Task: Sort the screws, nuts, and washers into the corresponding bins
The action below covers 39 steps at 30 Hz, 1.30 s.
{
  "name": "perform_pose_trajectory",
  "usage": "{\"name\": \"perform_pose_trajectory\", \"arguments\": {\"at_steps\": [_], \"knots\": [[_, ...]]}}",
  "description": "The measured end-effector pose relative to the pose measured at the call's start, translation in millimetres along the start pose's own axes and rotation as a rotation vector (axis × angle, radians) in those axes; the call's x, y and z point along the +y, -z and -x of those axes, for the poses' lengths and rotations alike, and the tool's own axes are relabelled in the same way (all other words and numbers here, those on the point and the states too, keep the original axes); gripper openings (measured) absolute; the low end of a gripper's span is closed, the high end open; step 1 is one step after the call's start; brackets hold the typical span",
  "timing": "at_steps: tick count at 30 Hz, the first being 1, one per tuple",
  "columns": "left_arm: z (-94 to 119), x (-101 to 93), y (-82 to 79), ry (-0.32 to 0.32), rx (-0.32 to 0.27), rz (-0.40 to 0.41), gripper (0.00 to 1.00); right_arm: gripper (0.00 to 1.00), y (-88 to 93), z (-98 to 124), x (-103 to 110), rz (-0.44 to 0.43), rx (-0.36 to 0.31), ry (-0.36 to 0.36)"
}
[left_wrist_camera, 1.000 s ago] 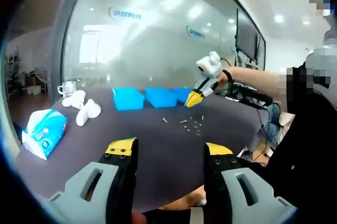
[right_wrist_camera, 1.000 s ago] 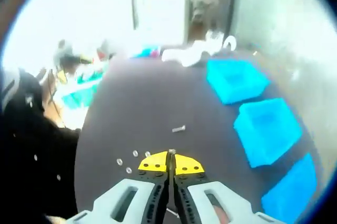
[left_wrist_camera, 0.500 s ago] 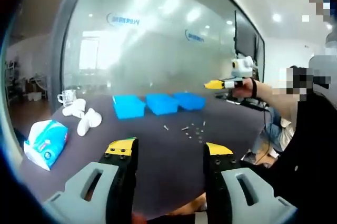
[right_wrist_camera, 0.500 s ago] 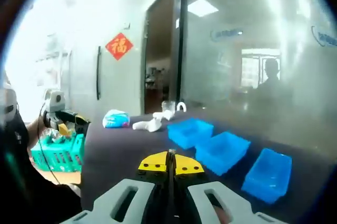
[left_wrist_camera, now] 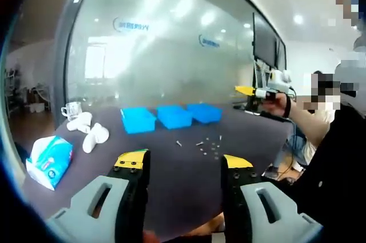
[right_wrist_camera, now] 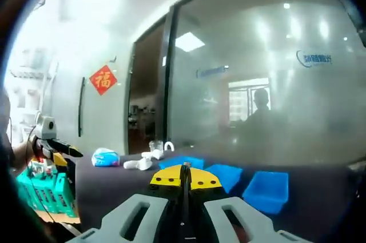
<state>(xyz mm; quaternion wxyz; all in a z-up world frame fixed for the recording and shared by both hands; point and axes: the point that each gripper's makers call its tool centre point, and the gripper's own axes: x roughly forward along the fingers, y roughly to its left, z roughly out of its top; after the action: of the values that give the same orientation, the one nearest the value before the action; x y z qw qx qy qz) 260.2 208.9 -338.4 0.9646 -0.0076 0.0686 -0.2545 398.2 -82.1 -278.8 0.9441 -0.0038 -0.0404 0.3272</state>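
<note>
Left gripper [left_wrist_camera: 183, 163] jaws apart, idle at 6 o'clock. Right gripper [right_wrist_camera: 186, 175] jaws together, raised; whether clamped on a piece, cannot tell. Loose hardware [left_wrist_camera: 209, 144] near centre, just before blue bins [left_wrist_camera: 171, 116] at 12, awaiting sorting.

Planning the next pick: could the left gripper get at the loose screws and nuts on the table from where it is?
Probably yes. The left gripper is open, and bare table lies between it and the loose screws and nuts; the right gripper is raised off to the side.
</note>
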Motion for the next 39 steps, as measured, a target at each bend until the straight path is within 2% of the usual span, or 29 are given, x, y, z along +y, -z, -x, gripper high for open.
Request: {"name": "perform_pose_trajectory", "arguments": {"at_steps": [5,17,24,30,33,39], "knots": [[-0.7,-1.6,0.4,0.004,0.001,0.002,0.48,0.00,1.2,0.8,-20.7,0.062,0.009,0.077],[-0.3,-1.1,1.5,-0.005,0.002,-0.010,0.48,0.00,13.3,-13.8,-73.2,0.064,0.057,0.174],[0.1,-1.1,1.4,-0.008,0.001,-0.011,0.48,0.00,17.7,-37.1,-111.3,0.069,0.084,0.229],[1.2,0.9,1.5,-0.014,-0.002,-0.009,0.48,0.00,29.5,-58.6,-148.1,0.091,0.131,0.301],[2.5,4.4,3.2,-0.024,0.003,-0.008,0.48,0.00,33.4,-65.6,-156.8,0.079,0.137,0.319],[2.4,8.1,4.9,-0.034,0.013,-0.005,0.48,0.00,48.2,-87.6,-175.6,0.103,0.190,0.339]]}}
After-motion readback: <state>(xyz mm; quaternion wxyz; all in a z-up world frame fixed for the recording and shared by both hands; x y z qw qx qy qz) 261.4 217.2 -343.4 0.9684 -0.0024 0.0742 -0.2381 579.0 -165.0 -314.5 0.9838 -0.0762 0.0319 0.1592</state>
